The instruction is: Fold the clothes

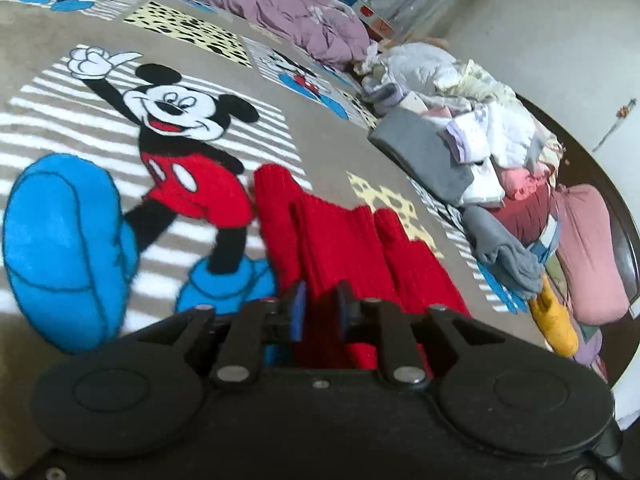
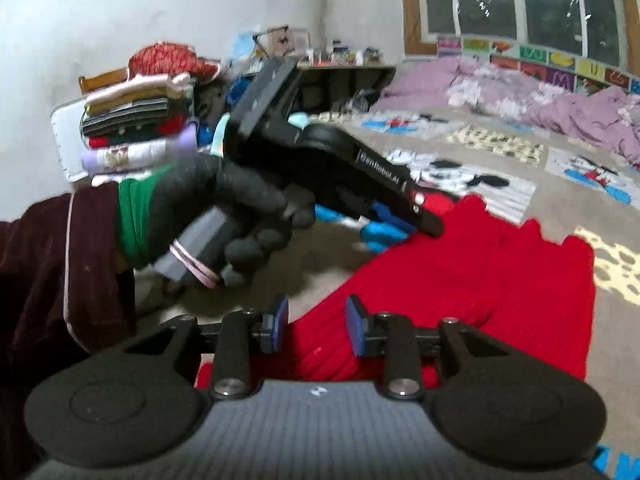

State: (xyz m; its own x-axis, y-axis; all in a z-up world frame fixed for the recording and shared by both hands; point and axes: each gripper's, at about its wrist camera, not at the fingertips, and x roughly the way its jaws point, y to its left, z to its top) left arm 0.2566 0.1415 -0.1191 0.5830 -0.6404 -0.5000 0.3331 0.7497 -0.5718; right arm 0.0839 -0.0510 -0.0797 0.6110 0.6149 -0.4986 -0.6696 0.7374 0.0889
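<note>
A red ribbed knit garment (image 1: pixel 340 240) lies on the Mickey Mouse blanket (image 1: pixel 192 128). My left gripper (image 1: pixel 320 308) sits low over the garment's near edge, its blue pads (image 1: pixel 297 312) a narrow gap apart with red fabric between them. In the right wrist view the garment (image 2: pixel 460 280) spreads across the blanket. My right gripper (image 2: pixel 316 322) is open just above the garment's near edge, nothing between its pads. The left gripper (image 2: pixel 424 220), held in a black-gloved hand (image 2: pixel 224 208), touches the garment's far edge.
A pile of unfolded clothes (image 1: pixel 480 128) with a grey folded piece (image 1: pixel 424 156) lies at the blanket's right. A purple duvet (image 1: pixel 304 12) lies at the back. A stack of folded clothes (image 2: pixel 136 136) stands at the left by the wall.
</note>
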